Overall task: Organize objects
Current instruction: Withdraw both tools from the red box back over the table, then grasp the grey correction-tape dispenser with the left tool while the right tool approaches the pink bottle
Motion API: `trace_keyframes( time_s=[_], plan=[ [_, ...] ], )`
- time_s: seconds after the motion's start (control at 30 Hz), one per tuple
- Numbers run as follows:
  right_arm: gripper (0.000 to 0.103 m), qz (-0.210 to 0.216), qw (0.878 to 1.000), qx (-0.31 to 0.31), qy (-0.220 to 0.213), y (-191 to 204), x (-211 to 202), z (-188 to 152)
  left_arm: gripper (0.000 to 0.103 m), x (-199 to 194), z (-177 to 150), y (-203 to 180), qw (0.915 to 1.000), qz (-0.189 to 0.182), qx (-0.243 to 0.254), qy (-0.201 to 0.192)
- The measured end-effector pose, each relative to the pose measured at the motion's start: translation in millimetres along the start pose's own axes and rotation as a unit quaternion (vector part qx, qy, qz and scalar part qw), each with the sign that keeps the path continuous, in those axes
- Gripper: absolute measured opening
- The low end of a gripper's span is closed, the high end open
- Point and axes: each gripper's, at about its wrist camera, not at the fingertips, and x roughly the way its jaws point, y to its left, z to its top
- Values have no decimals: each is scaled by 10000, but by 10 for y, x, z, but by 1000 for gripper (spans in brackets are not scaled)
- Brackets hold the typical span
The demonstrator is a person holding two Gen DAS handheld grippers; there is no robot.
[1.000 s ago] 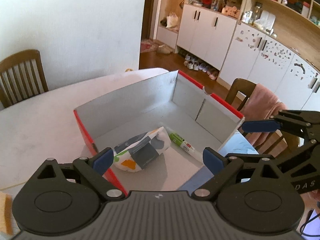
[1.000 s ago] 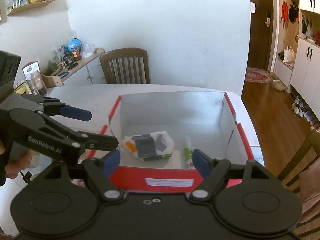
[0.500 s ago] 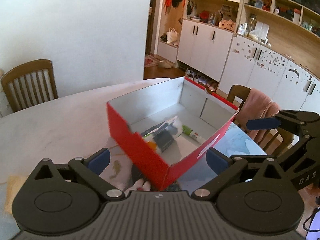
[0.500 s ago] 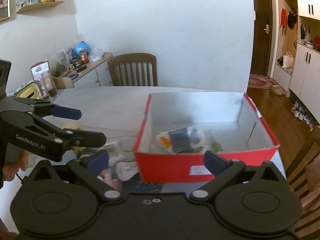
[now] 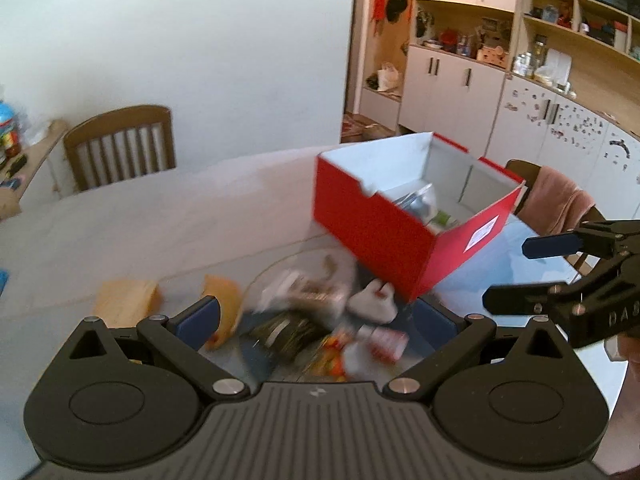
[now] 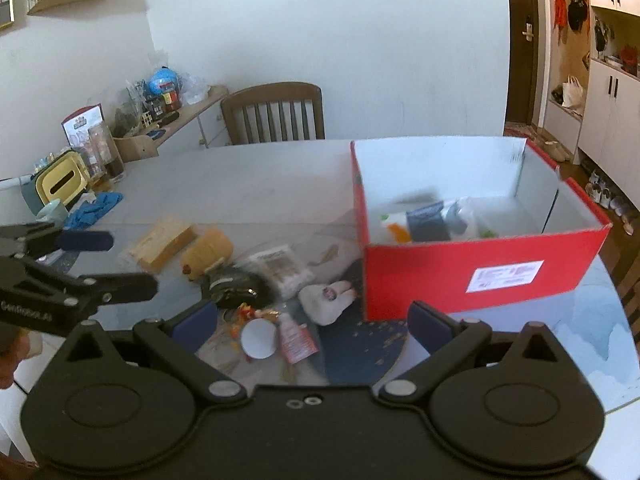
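Both grippers pulled back from red box; pouch inside; jaws wide open, empty.

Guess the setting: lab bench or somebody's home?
Most likely a home dining area: a wooden slat-back chair at the pale dining table, white cupboards with open wooden shelves, shoes by the doorway.

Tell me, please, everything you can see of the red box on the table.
The red box is an open-topped rectangular carton, seemingly cardboard, red outside and pale grey inside, with a white label on one side. It stands upright on the table, lidless. Inside lie a white pouch with dark and orange patches and something green, blurred. A heap of small items lies beside it on the table; a white one sits close to its corner, contact unclear. No fingers touch it.
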Motion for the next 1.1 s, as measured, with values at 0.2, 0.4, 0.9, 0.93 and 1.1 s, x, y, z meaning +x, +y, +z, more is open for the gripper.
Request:
trace_keyframes(
  time_s=[0.2, 0.4, 0.9, 0.93, 1.1],
  plan=[
    [101, -116, 9997, -154, 130, 166, 161, -103, 103, -44, -341, 274, 9997, 113, -140, 163],
    [101, -130, 9983, -469, 335, 227, 374, -206, 103, 46, -625, 416, 9993, 167, -142, 299],
    [84, -401, 9938, -669, 793, 125, 922, -408, 103, 413, -995, 437, 9979, 303, 355, 453],
    [83, -407, 9935, -673, 817, 122, 955, -411, 103, 439, -1001, 426, 9977, 301, 386, 464],
    [75, -386, 9926, -708, 909, 130, 1055, -431, 102, 550, -1034, 416, 9974, 260, 429, 525]
  ],
)
